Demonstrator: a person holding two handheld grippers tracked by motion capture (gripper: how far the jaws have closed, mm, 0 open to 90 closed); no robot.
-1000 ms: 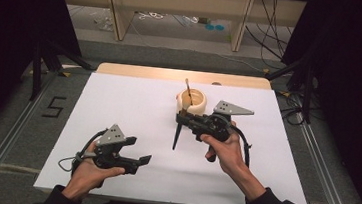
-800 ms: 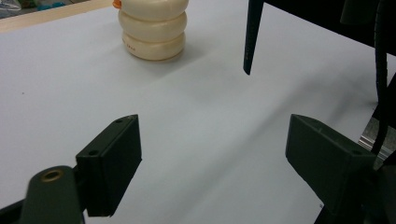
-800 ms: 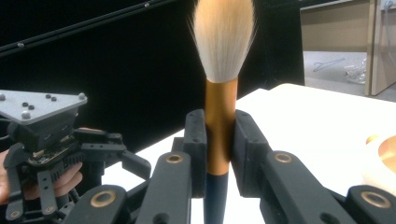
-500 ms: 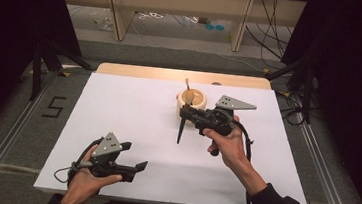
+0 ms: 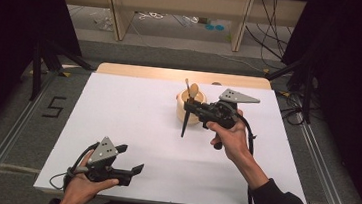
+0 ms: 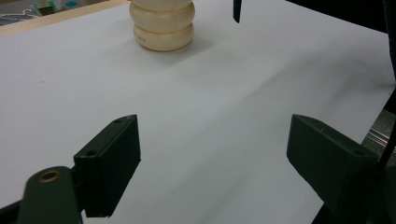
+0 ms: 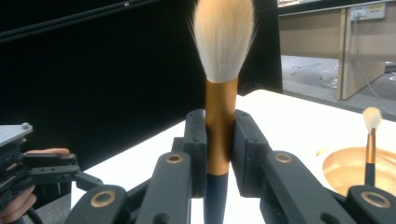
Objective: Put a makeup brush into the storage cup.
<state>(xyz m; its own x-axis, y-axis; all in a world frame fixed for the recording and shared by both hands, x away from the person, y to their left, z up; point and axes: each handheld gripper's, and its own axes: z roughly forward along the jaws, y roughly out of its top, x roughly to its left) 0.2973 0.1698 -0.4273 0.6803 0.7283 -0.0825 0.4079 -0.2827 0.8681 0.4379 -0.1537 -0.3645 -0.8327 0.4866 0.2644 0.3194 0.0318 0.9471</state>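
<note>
Inspection finds our right claw (image 7: 219,140) clamped on a makeup brush (image 7: 220,93), pads pressing either side of its copper-coloured ferrule. In the right gripper view the white bristle head stands above the jaws and the dark handle runs down between them. From the high view the same brush (image 5: 186,120) hangs nearly upright, handle tip pointing at the white surface (image 5: 132,117) and held clear above it, just in front of the round wooden holder (image 5: 182,111).

A second brush (image 5: 193,90) stands inside that holder, leaning on the rim.

Our left claw (image 5: 129,170) rests low at the near edge of the surface, jaws wide apart with nothing between them, well apart from the holder (image 6: 162,25).

We judge the deciding relation to be this: the holder's mouth lies just beyond and beside the held brush, on the far side from us, and the brush's long axis is already close to vertical, handle down. Our right hand (image 5: 228,134) is far the nearer. Seating the brush would, in our judgement, call for lifting the handle tip over the rim and avoiding the brush already inside.
</note>
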